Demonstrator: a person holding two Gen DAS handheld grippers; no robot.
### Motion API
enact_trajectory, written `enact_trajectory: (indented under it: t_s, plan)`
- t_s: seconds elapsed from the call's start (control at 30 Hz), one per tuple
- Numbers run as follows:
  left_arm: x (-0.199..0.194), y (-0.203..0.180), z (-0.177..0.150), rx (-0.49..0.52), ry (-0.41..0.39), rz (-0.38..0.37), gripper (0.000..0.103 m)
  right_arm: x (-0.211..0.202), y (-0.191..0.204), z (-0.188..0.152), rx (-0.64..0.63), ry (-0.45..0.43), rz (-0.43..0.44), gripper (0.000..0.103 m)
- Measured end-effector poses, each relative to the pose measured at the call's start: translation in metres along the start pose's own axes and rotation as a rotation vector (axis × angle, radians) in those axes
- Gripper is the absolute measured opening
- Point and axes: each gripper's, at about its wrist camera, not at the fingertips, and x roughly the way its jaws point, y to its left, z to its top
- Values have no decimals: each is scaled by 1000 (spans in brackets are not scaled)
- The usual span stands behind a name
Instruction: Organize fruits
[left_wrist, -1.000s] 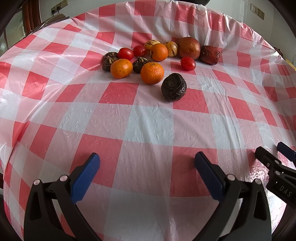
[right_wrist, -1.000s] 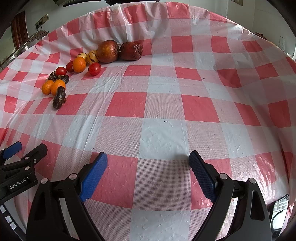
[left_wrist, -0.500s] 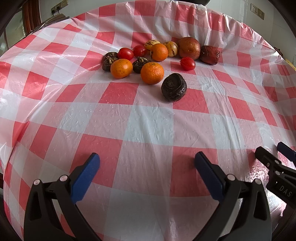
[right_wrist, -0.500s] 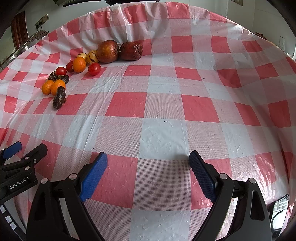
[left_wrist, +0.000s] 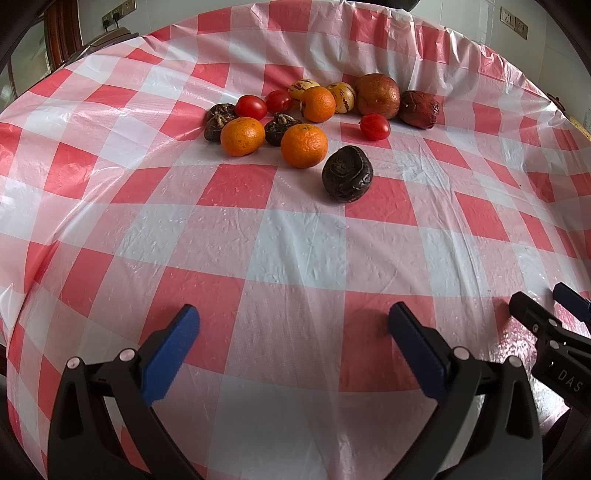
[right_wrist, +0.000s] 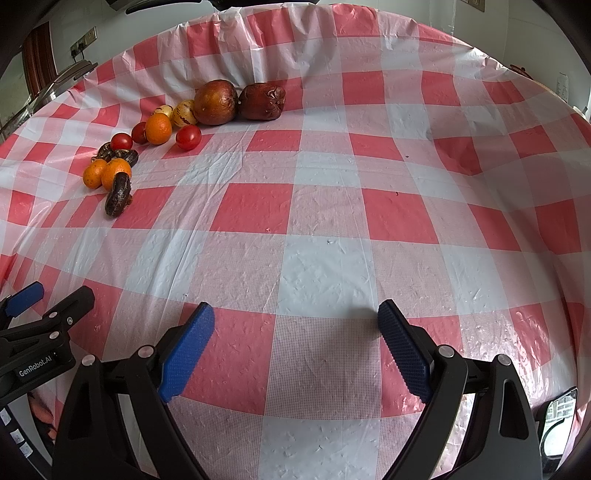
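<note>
A cluster of fruit lies far ahead on the checked tablecloth (left_wrist: 295, 258). Nearest me is a dark wrinkled fruit (left_wrist: 347, 173), then two oranges (left_wrist: 304, 145) (left_wrist: 242, 136), a third orange (left_wrist: 318, 104), three red tomatoes (left_wrist: 375, 126), two yellow striped fruits (left_wrist: 341, 96), a large reddish-brown fruit (left_wrist: 377, 96) and a shrivelled dark red one (left_wrist: 419, 109). My left gripper (left_wrist: 291, 343) is open and empty, well short of the fruit. My right gripper (right_wrist: 295, 343) is open and empty too; the same fruit cluster (right_wrist: 159, 127) sits at its far left.
The cloth (right_wrist: 332, 221) drapes over the table's far and side edges. In the left wrist view the right gripper's body (left_wrist: 554, 343) shows at the lower right; in the right wrist view the left gripper's body (right_wrist: 40, 332) shows at the lower left. A wall socket (right_wrist: 83, 40) lies beyond.
</note>
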Motion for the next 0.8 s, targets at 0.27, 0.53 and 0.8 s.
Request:
enact_trajectory:
  t_s: [0.27,0.53,0.8]
  plan:
    - [0,0,0,0,0,0,102,2,1,0,13,2,-10,87]
    - [0,11,-1,31,35,-29,102,12,22,8,-74,31,51,87]
    - [-12,108,-9,-245,1,77,102,31,100,37,-245,-34,198,86]
